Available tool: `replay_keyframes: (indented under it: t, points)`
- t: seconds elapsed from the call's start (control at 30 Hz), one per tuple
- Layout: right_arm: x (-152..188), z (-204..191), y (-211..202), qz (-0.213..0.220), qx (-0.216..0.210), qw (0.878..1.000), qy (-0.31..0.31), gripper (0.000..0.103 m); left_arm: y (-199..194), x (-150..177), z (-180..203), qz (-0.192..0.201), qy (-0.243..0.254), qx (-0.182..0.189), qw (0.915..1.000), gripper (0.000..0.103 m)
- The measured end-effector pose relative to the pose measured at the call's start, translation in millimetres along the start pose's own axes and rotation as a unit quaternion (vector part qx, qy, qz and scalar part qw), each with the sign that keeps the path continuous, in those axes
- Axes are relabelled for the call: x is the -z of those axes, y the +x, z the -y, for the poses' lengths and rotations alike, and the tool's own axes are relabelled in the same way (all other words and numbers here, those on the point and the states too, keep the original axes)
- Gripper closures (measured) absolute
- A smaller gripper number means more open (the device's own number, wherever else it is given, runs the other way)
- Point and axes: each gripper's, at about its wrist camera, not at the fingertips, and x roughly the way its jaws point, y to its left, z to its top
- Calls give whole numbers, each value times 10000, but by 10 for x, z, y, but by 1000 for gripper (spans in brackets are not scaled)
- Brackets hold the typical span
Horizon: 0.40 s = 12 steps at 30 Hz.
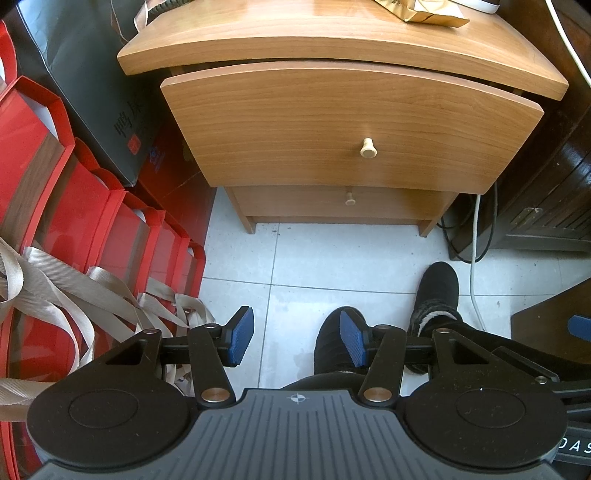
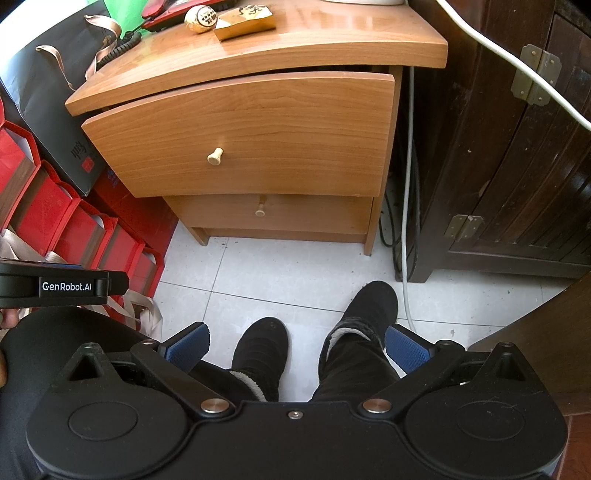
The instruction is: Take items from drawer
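Note:
A wooden bedside cabinet stands ahead with two drawers. Its upper drawer (image 1: 351, 122) (image 2: 243, 133) is pulled out a little, and its inside is hidden. A pale round knob (image 1: 368, 148) (image 2: 215, 155) sits on the drawer front. The lower drawer (image 1: 343, 203) (image 2: 273, 214) is pushed in, with its own knob (image 2: 260, 212). My left gripper (image 1: 297, 341) hangs open over the floor, well short of the cabinet, with nothing between its blue pads. My right gripper (image 2: 297, 349) is open wide above a person's legs and holds nothing.
Red gift bags (image 1: 74, 206) (image 2: 62, 221) with beige ribbon handles line the left. A black bag (image 1: 74, 74) leans beside the cabinet. A dark wooden cupboard (image 2: 509, 155) and cables (image 2: 406, 184) stand on the right. Black boots (image 1: 439, 291) (image 2: 373, 306) rest on white tiles. Small items (image 2: 229, 18) lie on the cabinet top.

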Motion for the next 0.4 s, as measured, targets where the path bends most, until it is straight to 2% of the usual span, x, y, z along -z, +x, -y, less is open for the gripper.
replay_keyframes:
  t: [0.4]
  points:
    - [5, -8, -11, 15, 0, 10000, 7, 1, -15, 0, 6, 83, 42, -61, 9999, 48]
